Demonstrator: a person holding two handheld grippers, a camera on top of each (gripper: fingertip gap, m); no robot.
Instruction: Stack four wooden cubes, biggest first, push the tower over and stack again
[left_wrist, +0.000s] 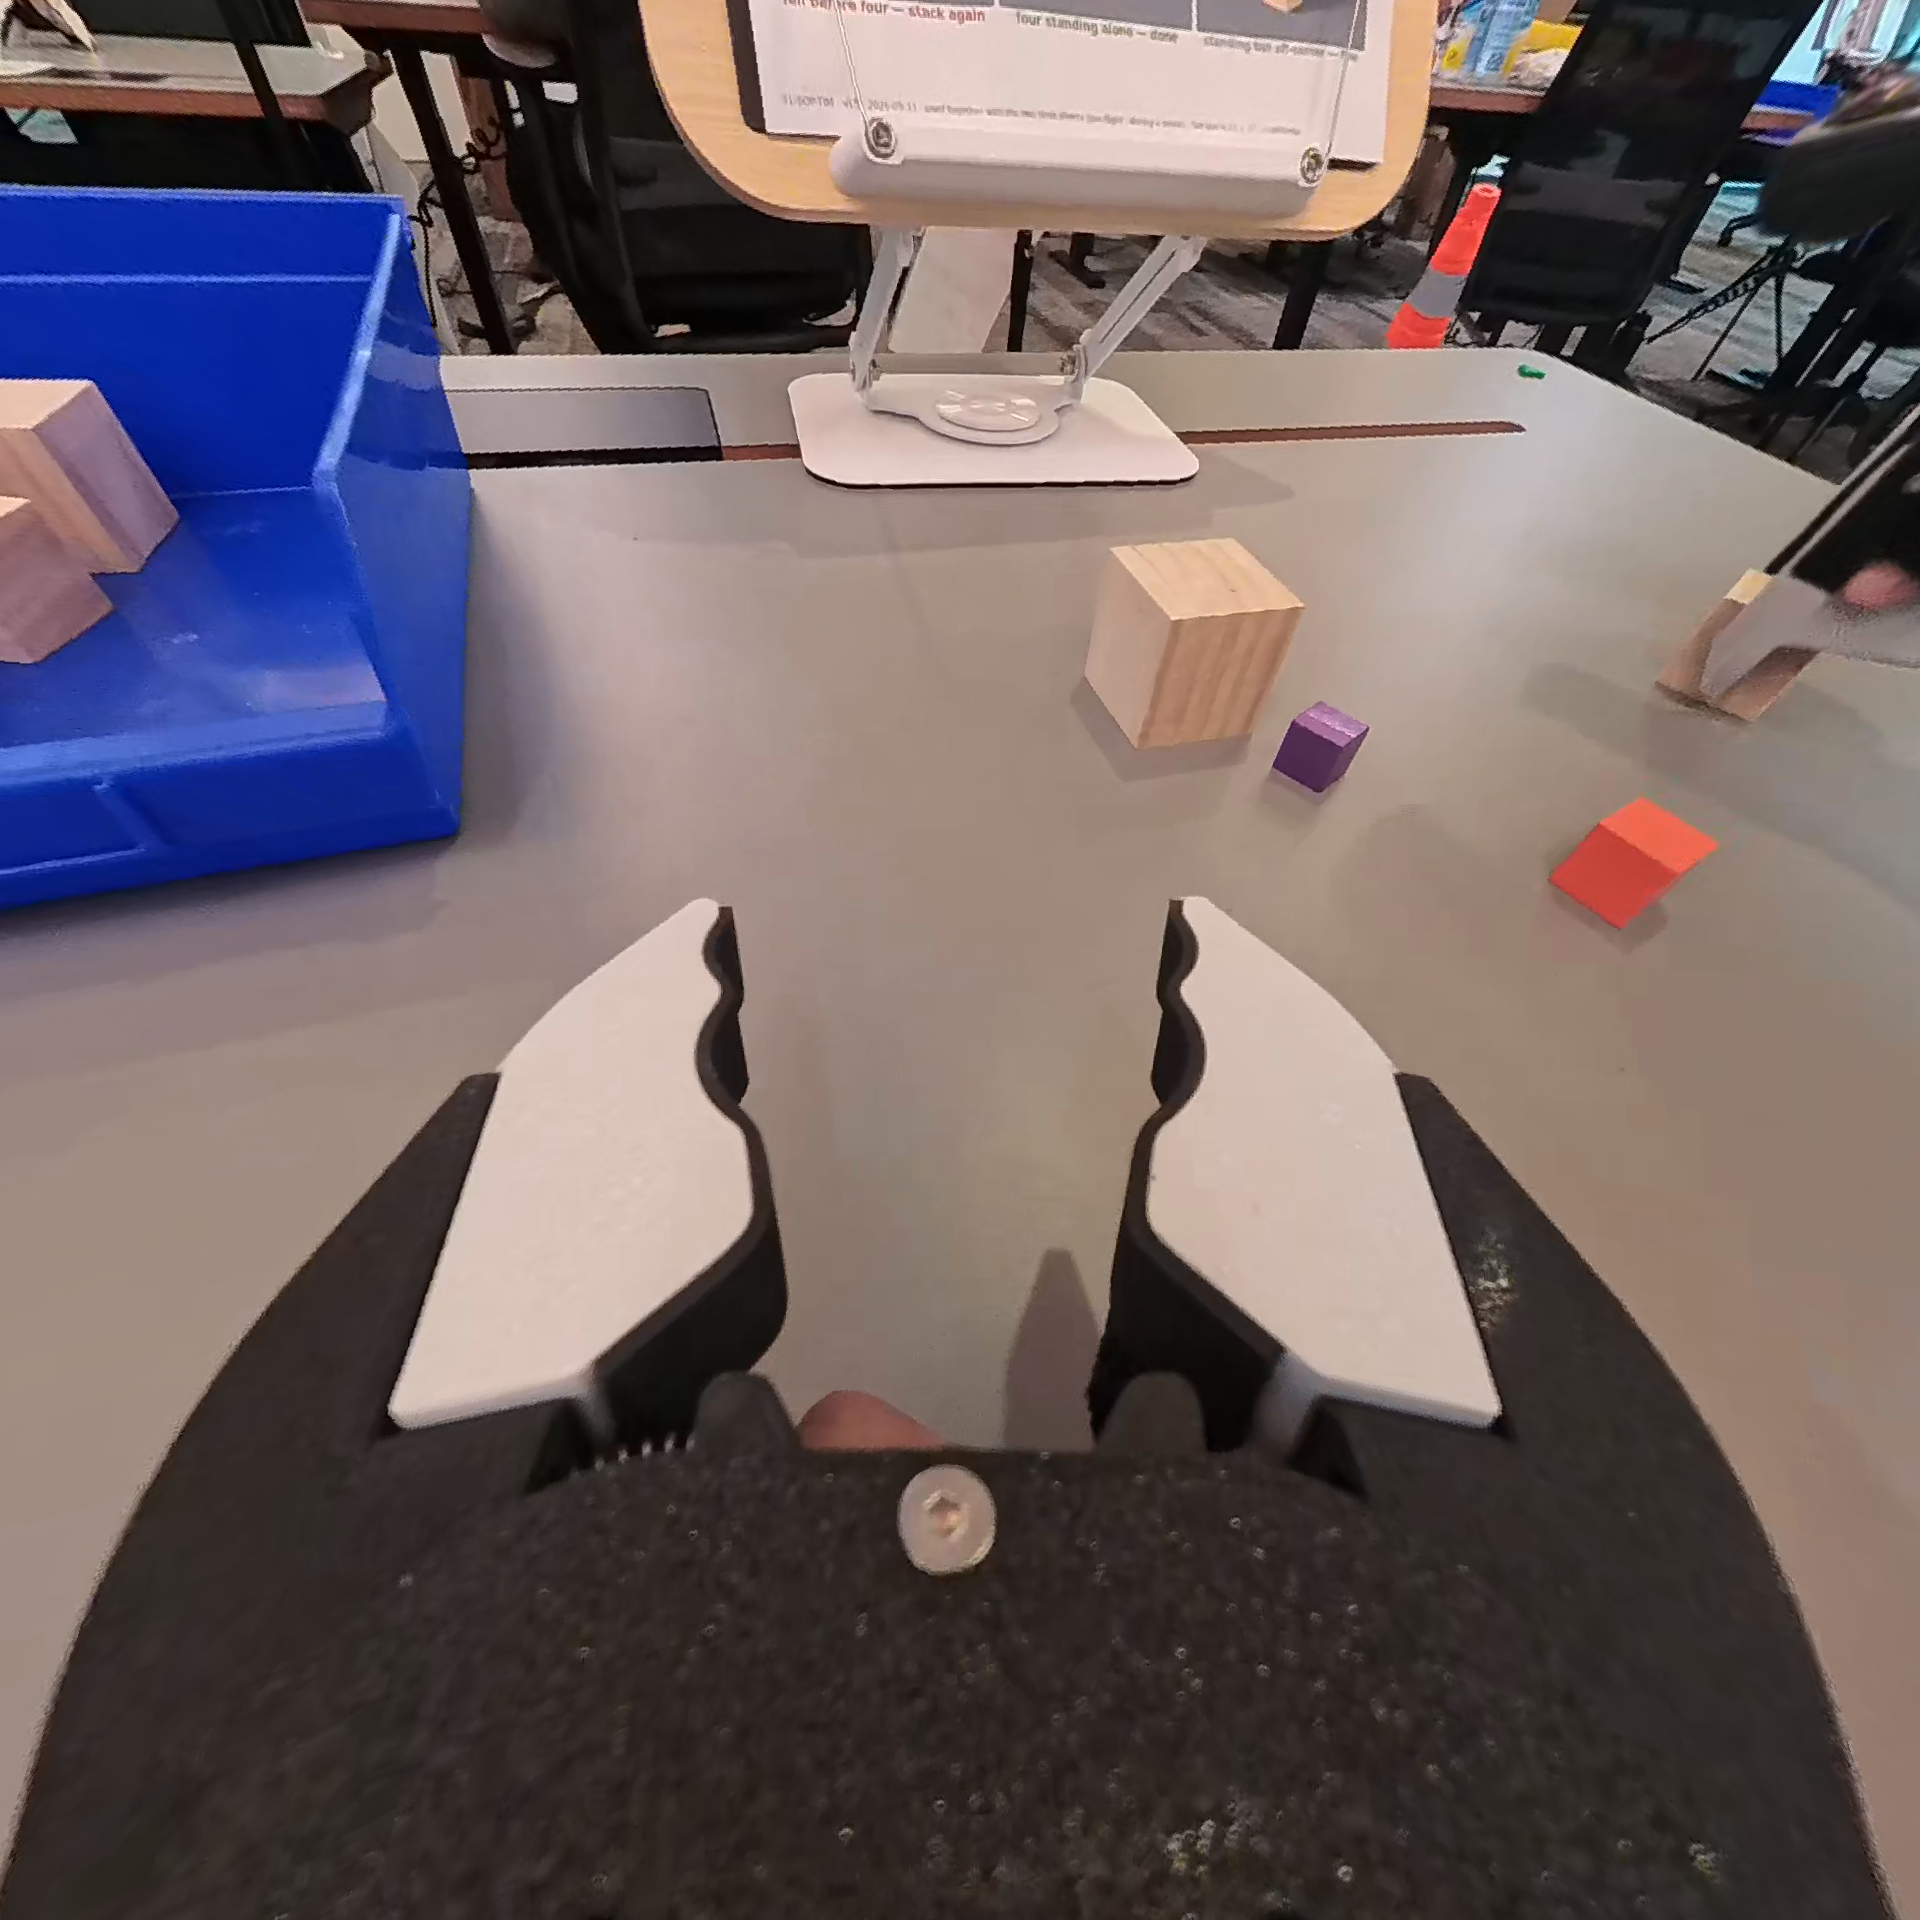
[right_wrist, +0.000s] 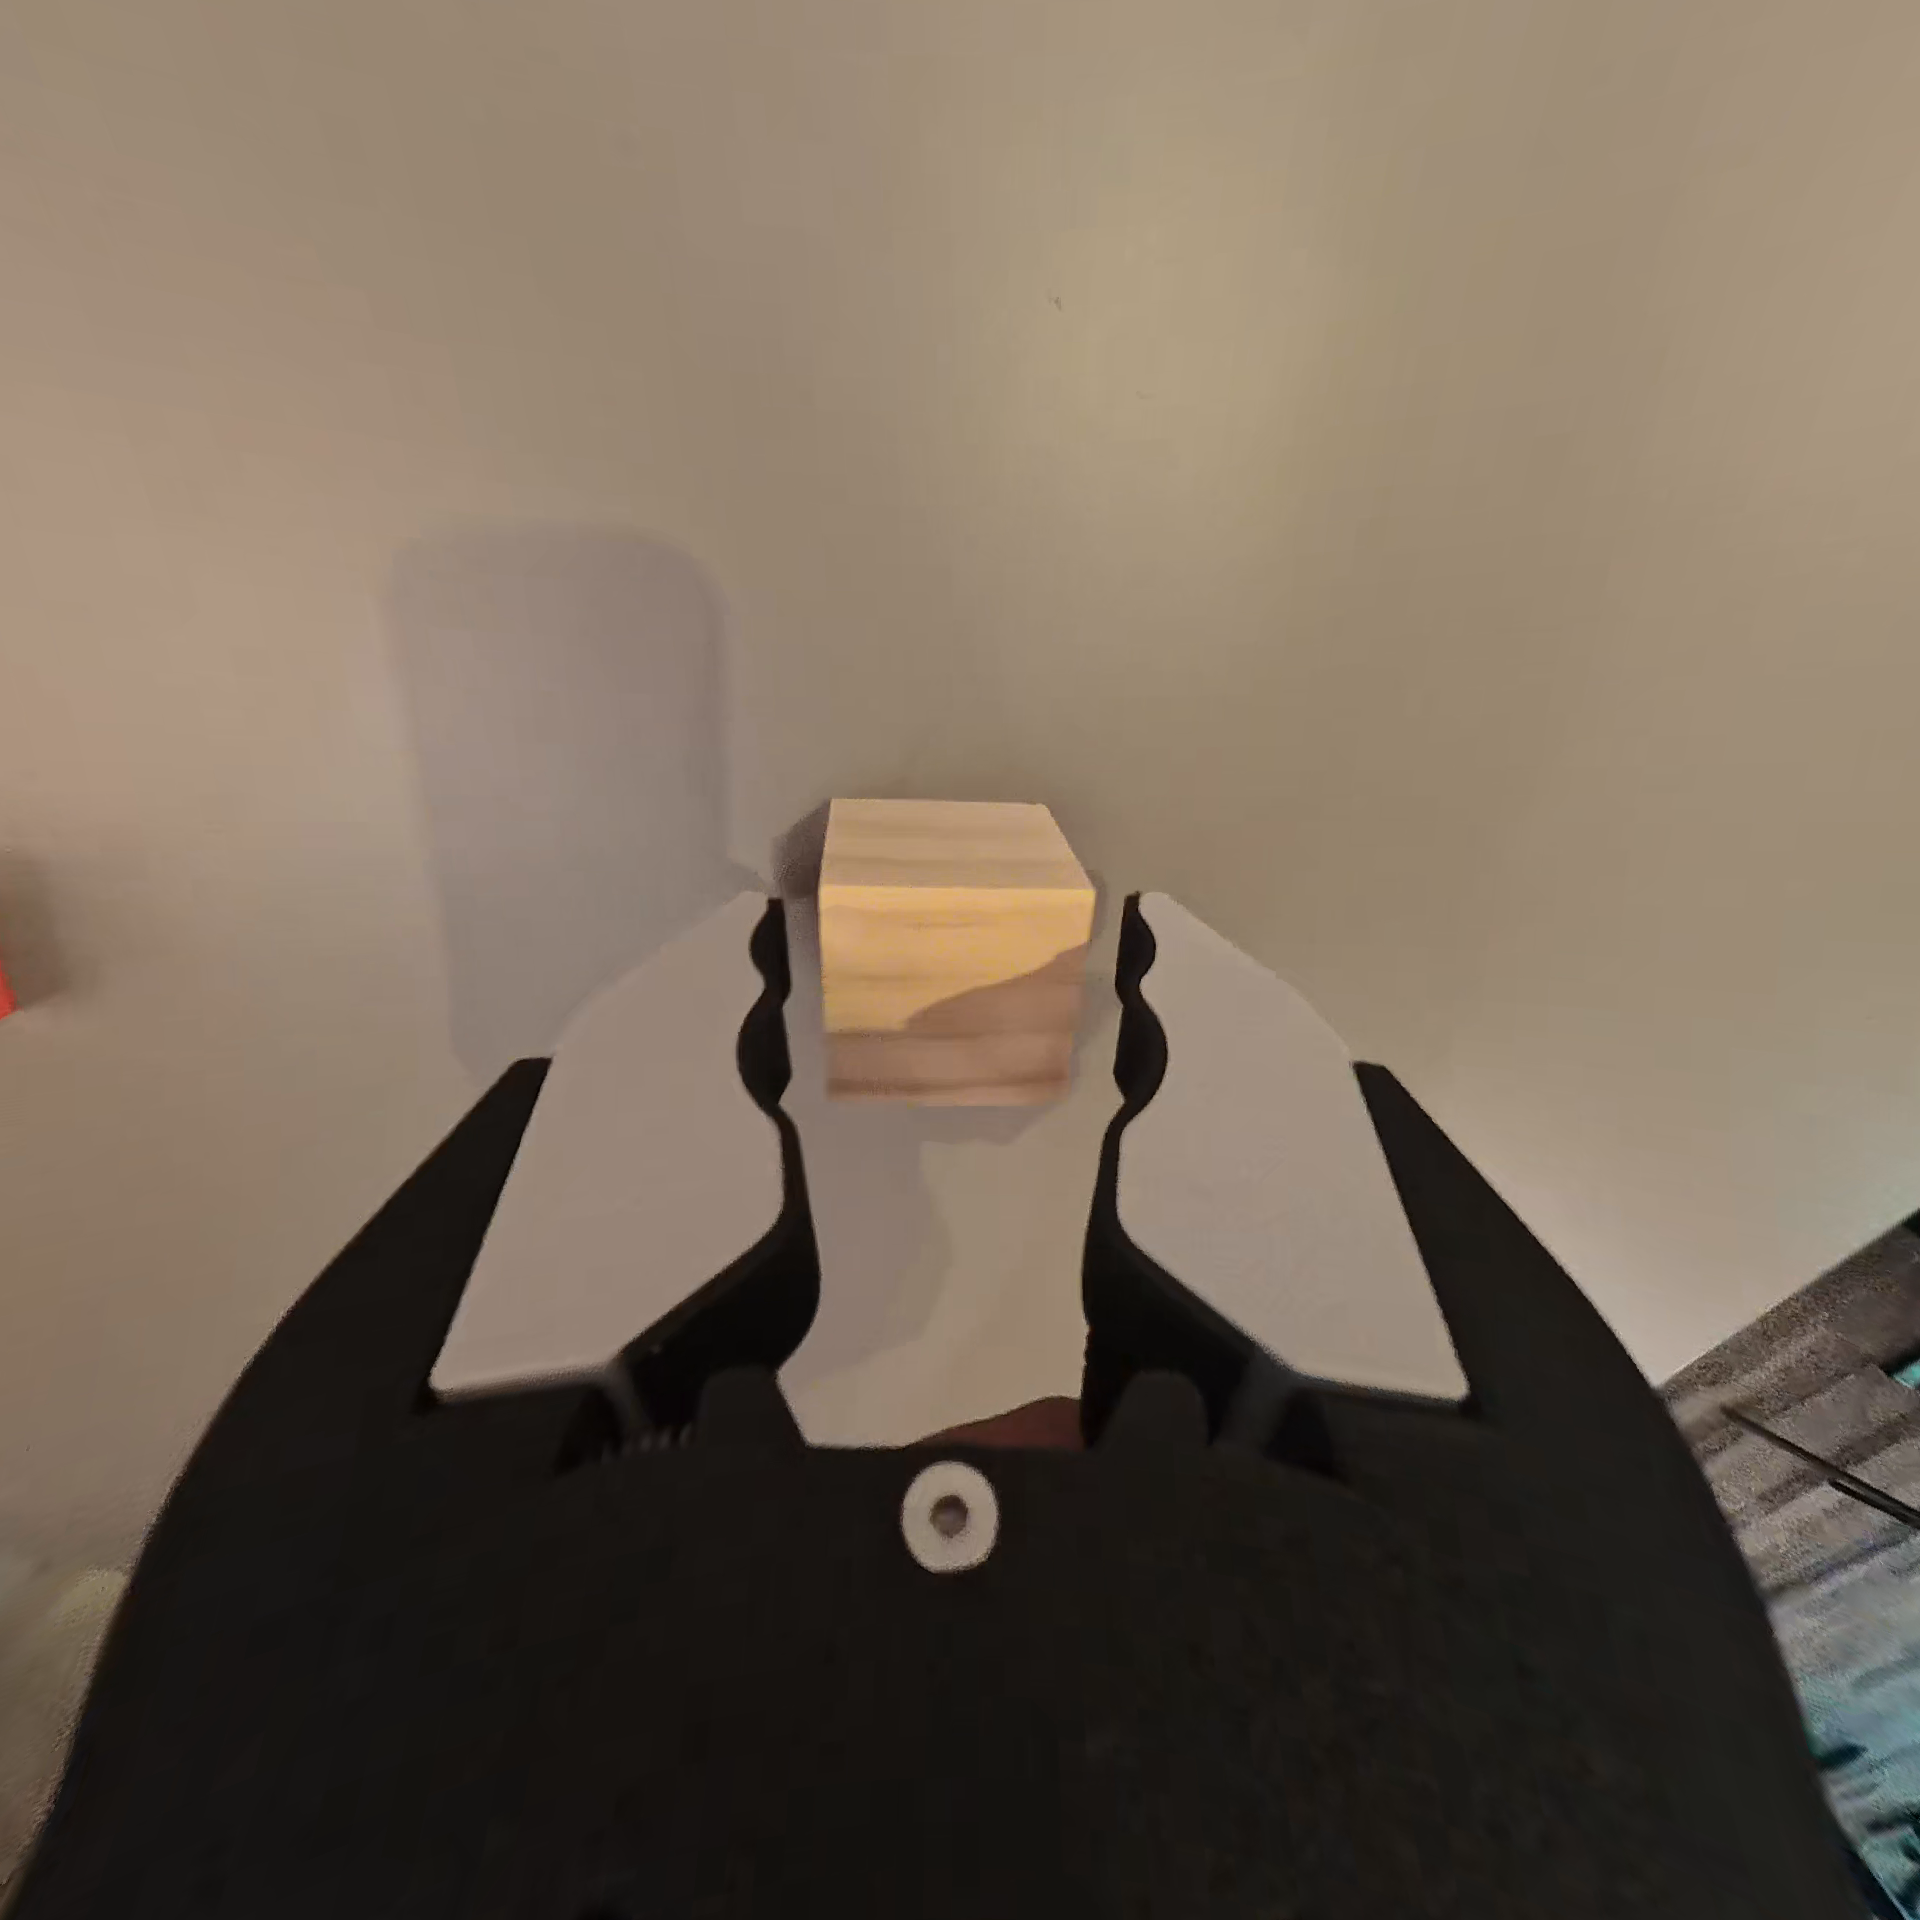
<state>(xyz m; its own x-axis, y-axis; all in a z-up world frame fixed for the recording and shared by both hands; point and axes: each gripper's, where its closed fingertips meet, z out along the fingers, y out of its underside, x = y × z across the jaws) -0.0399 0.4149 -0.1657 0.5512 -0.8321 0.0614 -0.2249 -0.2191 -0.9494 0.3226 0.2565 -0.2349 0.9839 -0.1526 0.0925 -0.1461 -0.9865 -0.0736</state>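
The left gripper (left_wrist: 951, 914), nearest in the left wrist view, hangs low over the grey table (left_wrist: 831, 727) with its jaws wide and nothing between them. The right gripper (right_wrist: 951, 904) is also wide, straddling a plain mid-sized cube (right_wrist: 951, 951) whose side faces sit between the tips, a small gap on each side; no grip is made yet. From the left view this same cube (left_wrist: 1730, 665) lies at the far right, the right gripper partly covering it.

No tower stands. The big cube (left_wrist: 1190, 639) rests centre-right, the small purple cube (left_wrist: 1320, 745) just beside its near right corner, and the orange cube (left_wrist: 1631, 857) nearer and further right, well apart from the rest. A blue bin (left_wrist: 260, 644) at the left holds two more wooden blocks (left_wrist: 73, 499).

These cubes look light, stiff and smooth-faced, so they should neither crush nor deform. Painted faces may be a little slippery. I would pinch each across two opposite flat faces, near mid-height, square to the jaws, since a corner grip would likely twist it.

A sheet with printed text sits on a stand (left_wrist: 992, 426) at the far edge; I leave its wording out. No brand marks show on the cubes.
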